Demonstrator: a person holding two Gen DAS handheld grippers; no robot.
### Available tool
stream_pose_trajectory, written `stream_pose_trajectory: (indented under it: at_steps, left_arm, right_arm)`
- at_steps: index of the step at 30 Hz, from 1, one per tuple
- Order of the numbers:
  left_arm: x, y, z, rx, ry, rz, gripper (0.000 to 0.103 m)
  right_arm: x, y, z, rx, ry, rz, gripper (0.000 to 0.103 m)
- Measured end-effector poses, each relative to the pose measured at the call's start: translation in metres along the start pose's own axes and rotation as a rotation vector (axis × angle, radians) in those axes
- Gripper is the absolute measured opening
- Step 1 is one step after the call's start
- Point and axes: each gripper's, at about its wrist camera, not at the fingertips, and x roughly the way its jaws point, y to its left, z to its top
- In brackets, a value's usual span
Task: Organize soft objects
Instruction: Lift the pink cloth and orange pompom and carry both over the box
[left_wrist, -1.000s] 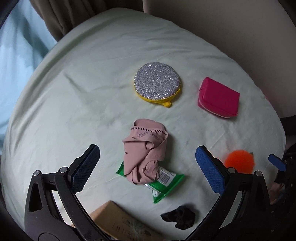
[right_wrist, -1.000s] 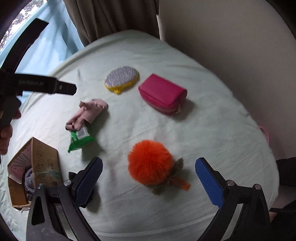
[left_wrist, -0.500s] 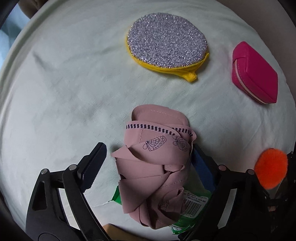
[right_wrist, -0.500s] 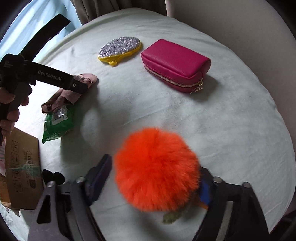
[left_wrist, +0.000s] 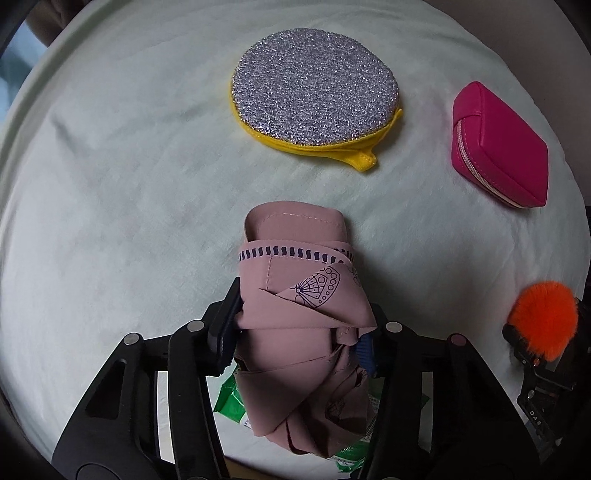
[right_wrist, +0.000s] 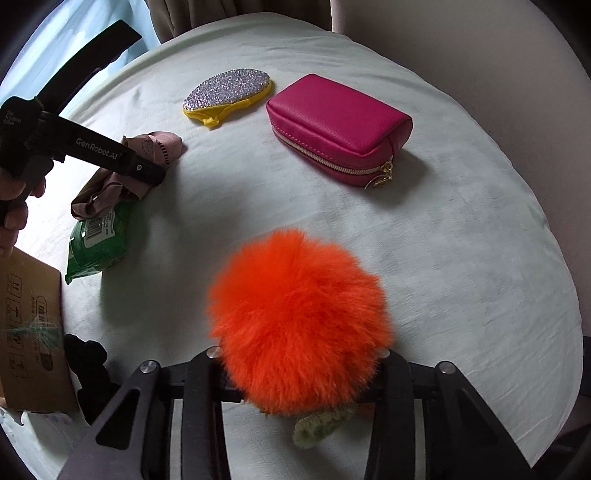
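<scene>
My left gripper (left_wrist: 299, 332) is shut on a crumpled pink cloth (left_wrist: 299, 295) with a dark printed pattern; the cloth lies over a green packet (left_wrist: 231, 402) on the pale sheet. In the right wrist view the left gripper (right_wrist: 147, 173) pinches the pink cloth (right_wrist: 155, 146) beside the green packet (right_wrist: 99, 243). My right gripper (right_wrist: 299, 380) is shut on a fluffy orange pom-pom (right_wrist: 299, 317), which hides its fingertips. The pom-pom also shows at the right edge of the left wrist view (left_wrist: 541, 325).
A round silver glitter pouch with yellow trim (left_wrist: 314, 92) and a magenta zip pouch (left_wrist: 502, 147) lie farther back on the round sheet-covered surface (left_wrist: 110, 184). A cardboard box (right_wrist: 29, 332) and a black scrunchie (right_wrist: 86, 354) sit at the near left. Curtains hang behind.
Both grippers moved down and forward from open above the items. The left closed on the pink cloth; the right closed on the orange pom-pom.
</scene>
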Motion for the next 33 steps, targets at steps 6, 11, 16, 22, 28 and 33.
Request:
stream_pose_trajectory:
  at_steps: [6, 11, 16, 22, 28, 33]
  left_arm:
    - [-0.016, -0.007, -0.006, -0.006, -0.021, 0.003, 0.047]
    - [-0.04, -0.007, -0.013, -0.02, -0.056, 0.006, 0.047]
    - [-0.083, -0.01, -0.02, -0.027, -0.118, 0.016, 0.047]
    - [-0.145, -0.021, -0.034, -0.073, -0.215, 0.027, 0.047]
    - [-0.221, -0.025, -0.061, -0.141, -0.338, 0.071, 0.047]
    - [-0.285, -0.016, -0.106, -0.28, -0.428, 0.08, 0.047]
  right_arm:
    - [-0.012, -0.003, 0.005, -0.002, -0.034, 0.006, 0.035]
    - [-0.027, -0.004, 0.01, 0.0, -0.069, -0.004, 0.035]
    - [-0.055, -0.013, 0.016, -0.003, -0.128, -0.03, 0.035]
    - [-0.103, -0.018, 0.029, -0.024, -0.209, -0.055, 0.035]
    - [-0.17, -0.012, 0.049, -0.085, -0.314, -0.071, 0.035]
    - [-0.228, 0.007, 0.06, -0.147, -0.396, -0.049, 0.035]
